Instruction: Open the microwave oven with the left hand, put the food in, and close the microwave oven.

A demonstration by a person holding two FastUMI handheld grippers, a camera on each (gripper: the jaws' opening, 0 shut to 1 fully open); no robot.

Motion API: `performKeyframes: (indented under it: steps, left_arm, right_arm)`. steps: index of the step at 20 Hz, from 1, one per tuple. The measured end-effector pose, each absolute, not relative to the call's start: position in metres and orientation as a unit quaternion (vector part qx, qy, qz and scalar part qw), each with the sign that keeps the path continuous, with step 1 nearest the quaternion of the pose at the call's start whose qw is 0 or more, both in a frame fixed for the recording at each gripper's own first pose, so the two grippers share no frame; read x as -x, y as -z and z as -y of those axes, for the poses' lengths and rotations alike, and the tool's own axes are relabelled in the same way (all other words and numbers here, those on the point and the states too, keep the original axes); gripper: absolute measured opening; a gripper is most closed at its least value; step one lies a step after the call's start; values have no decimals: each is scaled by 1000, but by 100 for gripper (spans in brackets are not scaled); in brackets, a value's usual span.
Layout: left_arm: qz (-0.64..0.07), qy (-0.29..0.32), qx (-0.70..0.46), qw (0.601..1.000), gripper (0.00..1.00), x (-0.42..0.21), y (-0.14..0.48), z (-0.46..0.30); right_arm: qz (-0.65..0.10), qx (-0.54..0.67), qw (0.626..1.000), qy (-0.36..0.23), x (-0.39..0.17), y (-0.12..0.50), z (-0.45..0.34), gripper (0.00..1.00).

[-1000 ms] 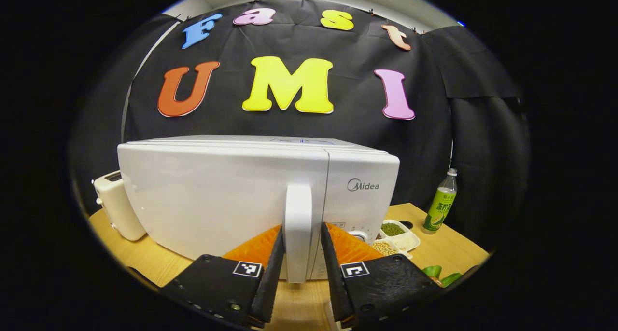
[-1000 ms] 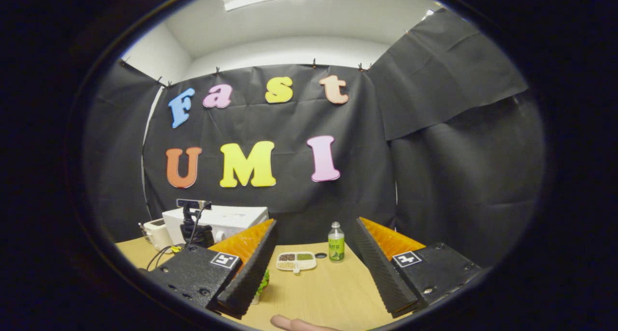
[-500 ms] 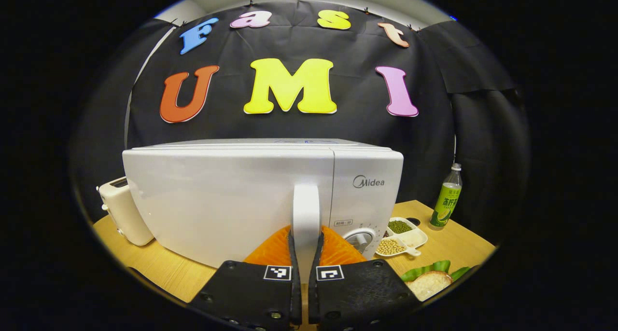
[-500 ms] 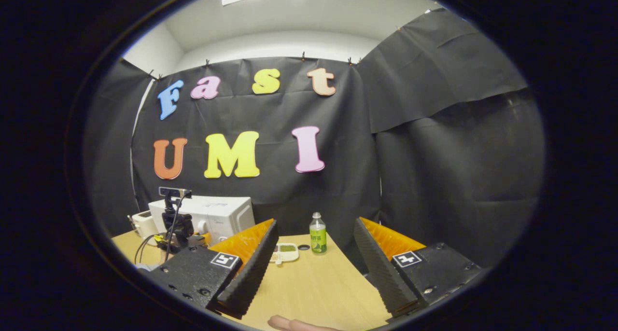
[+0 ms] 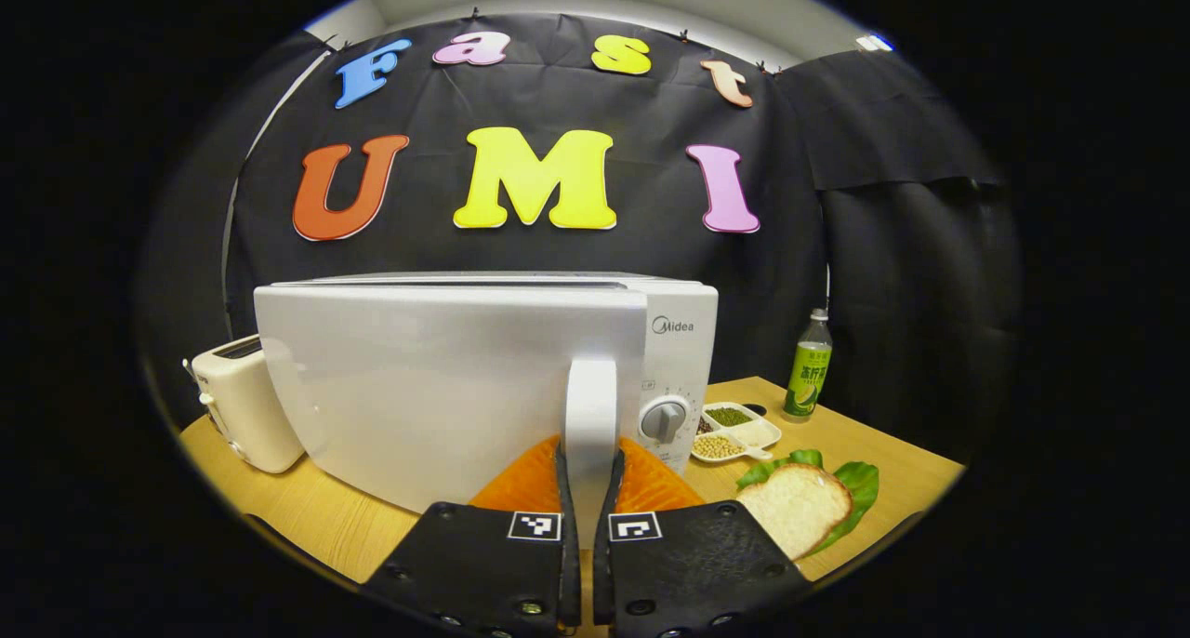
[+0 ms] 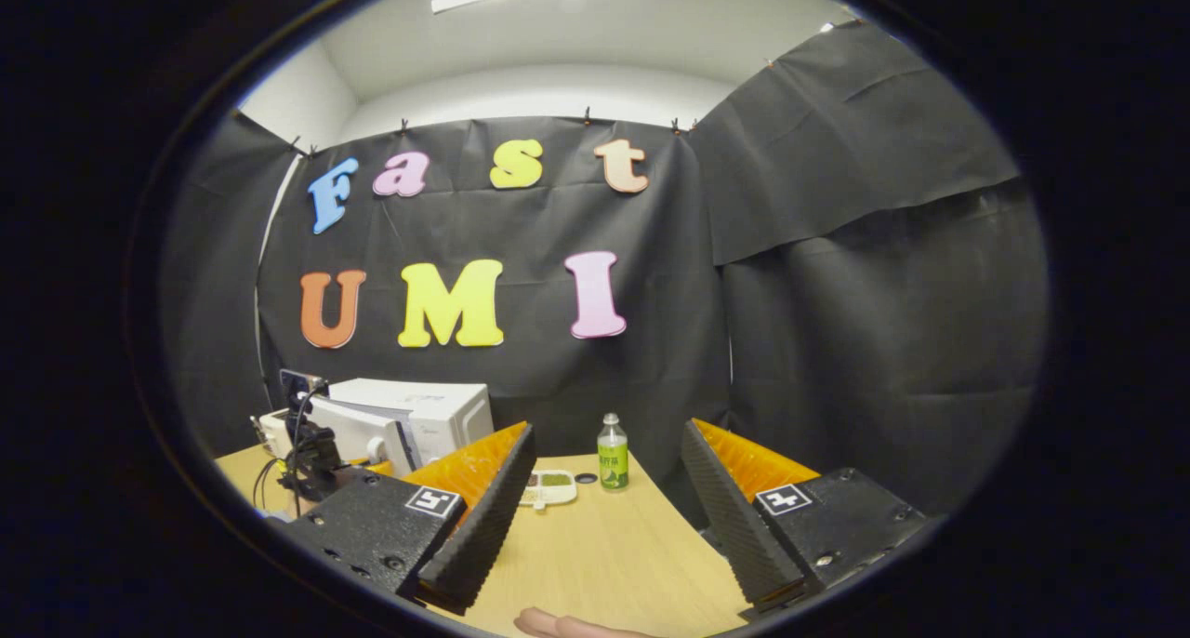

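On the light wooden worktop [image 5: 865, 438] stood one white box-shaped microwave oven [image 5: 483, 378], its door [image 5: 446, 378] swung a little way out from the body so that the control panel with one grey round dial [image 5: 662, 419] showed past the door's edge. The left gripper [image 5: 587, 508] had its jaws pinching the white upright door handle [image 5: 591, 415], one finger on each side of it. In the right gripper view the door [image 6: 358, 433] also stood out at an angle from the microwave oven [image 6: 418, 415].

The food, one slice of pale bread on green lettuce leaves [image 5: 799, 498], lay on the worktop to the right of the microwave oven, outside it. Behind it sat one white divided dish of beans and grains [image 5: 734, 429], and farther back one green-labelled clear plastic bottle [image 5: 810, 368] stood upright near the black cloth wall. One cream-coloured toaster [image 5: 246, 401] stood just beside the microwave oven's left side.

The right gripper [image 6: 600, 489] hung above the worktop [image 6: 604, 554] with its jaws spread wide and nothing between them. Beyond them stood the bottle [image 6: 611, 452] and the divided dish [image 6: 548, 487], well apart from the fingers. The open door and the left finger hid part of what lay in front of the microwave oven in that view. A fingertip [image 6: 558, 624] showed at the bottom edge.
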State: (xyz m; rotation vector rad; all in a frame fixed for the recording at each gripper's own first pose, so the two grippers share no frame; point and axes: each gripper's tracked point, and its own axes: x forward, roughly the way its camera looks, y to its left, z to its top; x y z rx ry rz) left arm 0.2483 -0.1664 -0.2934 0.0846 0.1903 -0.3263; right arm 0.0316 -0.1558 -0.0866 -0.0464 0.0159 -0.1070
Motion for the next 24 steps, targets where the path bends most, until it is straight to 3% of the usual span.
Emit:
performKeyframes:
  steps: [5, 6, 9, 10, 12, 13, 19, 20, 22, 23, 24]
  left_arm:
    - [-94, 178, -36, 979, 4, -212, 291, 143]
    - [-93, 178, -39, 979, 4, -204, 289, 137]
    - [-92, 177, -41, 979, 4, -183, 287, 118]
    - [-92, 175, -41, 979, 4, -176, 286, 109]
    - [-94, 170, -39, 980, 4, -162, 285, 92]
    - [-97, 167, -39, 980, 4, -155, 283, 83]
    - [-109, 147, -47, 982, 4, -120, 278, 27]
    - [-109, 140, -50, 983, 5, -117, 278, 17]
    - [-107, 123, -51, 985, 10, -107, 275, -6]
    - [-101, 108, -52, 988, 13, -100, 270, -21]
    - [-90, 99, -51, 990, 18, -94, 262, -33]
  right_arm:
    - [-9, 21, 998, 51, -16, 83, 146, 100]
    - [-9, 22, 998, 52, -13, 83, 146, 91]
    - [-3, 24, 998, 52, -3, 76, 142, 91]
    - [0, 24, 998, 52, 0, 75, 139, 100]
    - [3, 23, 999, 47, 4, 73, 132, 100]
    - [4, 23, 999, 45, 6, 73, 128, 91]
    - [-2, 32, 999, 24, 8, 84, 96, 91]
    - [-3, 31, 999, 21, 7, 87, 90, 100]
    - [-8, 29, 999, 10, 5, 93, 78, 100]
    - [-12, 29, 999, 5, 3, 97, 73, 91]
    - [-16, 28, 999, -1, 0, 100, 68, 91]
